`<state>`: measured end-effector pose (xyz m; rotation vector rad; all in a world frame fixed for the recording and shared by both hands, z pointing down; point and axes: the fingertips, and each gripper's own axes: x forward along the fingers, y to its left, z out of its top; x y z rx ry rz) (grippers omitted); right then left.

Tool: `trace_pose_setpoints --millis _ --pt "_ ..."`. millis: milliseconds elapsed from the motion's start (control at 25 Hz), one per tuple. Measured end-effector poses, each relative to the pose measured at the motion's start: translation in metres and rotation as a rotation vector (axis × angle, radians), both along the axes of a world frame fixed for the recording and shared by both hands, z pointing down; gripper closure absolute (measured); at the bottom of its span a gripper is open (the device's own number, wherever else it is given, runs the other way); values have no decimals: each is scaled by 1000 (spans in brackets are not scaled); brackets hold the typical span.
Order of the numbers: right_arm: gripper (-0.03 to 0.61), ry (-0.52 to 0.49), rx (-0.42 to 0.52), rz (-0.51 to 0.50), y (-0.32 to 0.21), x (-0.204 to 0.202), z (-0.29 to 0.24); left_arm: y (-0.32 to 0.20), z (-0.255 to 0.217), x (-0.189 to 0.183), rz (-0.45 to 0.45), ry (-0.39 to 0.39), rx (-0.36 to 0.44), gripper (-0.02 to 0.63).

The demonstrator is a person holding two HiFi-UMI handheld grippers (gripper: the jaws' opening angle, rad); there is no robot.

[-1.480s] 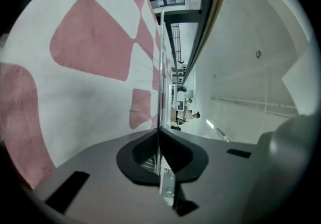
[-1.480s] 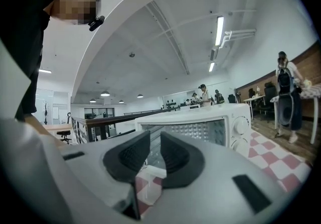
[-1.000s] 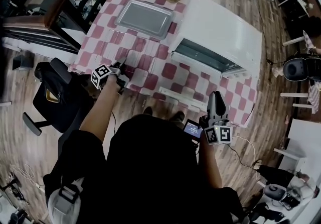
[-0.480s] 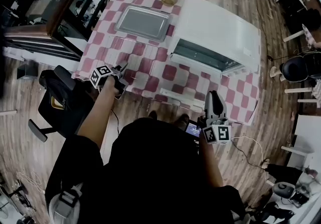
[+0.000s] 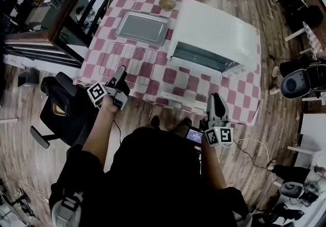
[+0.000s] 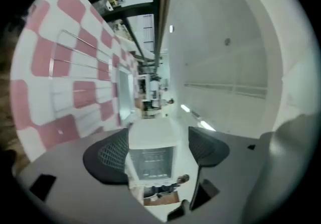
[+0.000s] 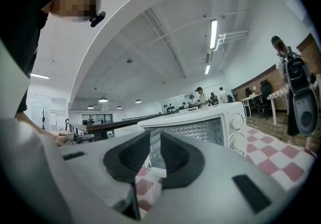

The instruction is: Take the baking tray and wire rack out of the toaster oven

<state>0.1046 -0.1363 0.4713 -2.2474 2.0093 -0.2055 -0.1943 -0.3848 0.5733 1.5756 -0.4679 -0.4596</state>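
Standing on the floor to the left of the left hand-held gripper (image 5: 120, 74), a black chair (image 5: 56, 111) is partly cut off by the person's arm. That hand-held gripper hangs at the near edge of the checked surface (image 5: 153, 71), its jaws spread wide with nothing between them. The wire rack (image 6: 75, 53) lies flat on the cloth ahead of it. Only a few thin bright wires show in the left gripper view, and from the head view the rack is too faint to pick out. Farther ahead the baking tray (image 5: 142, 28) sits flat on the surface, with a small bowl (image 5: 166, 3) beyond its right corner.

Ahead of the right hand-held gripper (image 5: 216, 100), the white toaster oven (image 5: 219, 30) stands with its door (image 5: 182, 98) dropped open toward the person. The door lies between that hand-held gripper and the cavity. From above the cavity is dark, and I cannot tell what it contains. The right hand-held gripper's jaws are nearly together, leaving a slim slit, and they grip nothing. In the right gripper view its own pads cover the middle of the oven front, and the knobs (image 7: 235, 123) show to their right.
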Motion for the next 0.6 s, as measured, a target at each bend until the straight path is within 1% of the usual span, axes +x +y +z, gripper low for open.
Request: trace_pose_setpoints --millis 40,80,120,160,240,280,320,360,400,440,520,600 --pt "511 4 4 0 1 -1 -3 3 -28 4 1 104 70 280" --pt "511 9 9 -2 2 -2 -6 7 -55 6 -1 197 142 432" --pt "511 14 14 -5 4 -3 -9 13 -82 6 -5 282 219 558" --pt "509 21 18 -10 5 -5 -12 20 -108 5 -4 367 299 620" --pt "511 37 27 -24 9 -9 -18 38 -157 1 17 521 454 620" --pt "511 47 34 -31 12 -10 -22 50 -178 1 32 561 536 620" --pt "511 57 42 -38 15 -10 -27 63 -195 2 46 557 630 620" --pt "511 71 53 -45 18 -11 -32 76 -209 6 56 501 740 620" --pt "511 88 66 -52 21 -11 -39 89 -220 12 63 403 859 620" --pt "511 110 81 -58 25 -11 -46 104 -230 21 71 286 975 620" --pt "514 156 118 -73 35 -13 -62 132 -245 38 78 31 1176 620" --pt "514 197 157 -94 49 -15 -78 152 -250 52 34 -287 1335 620"
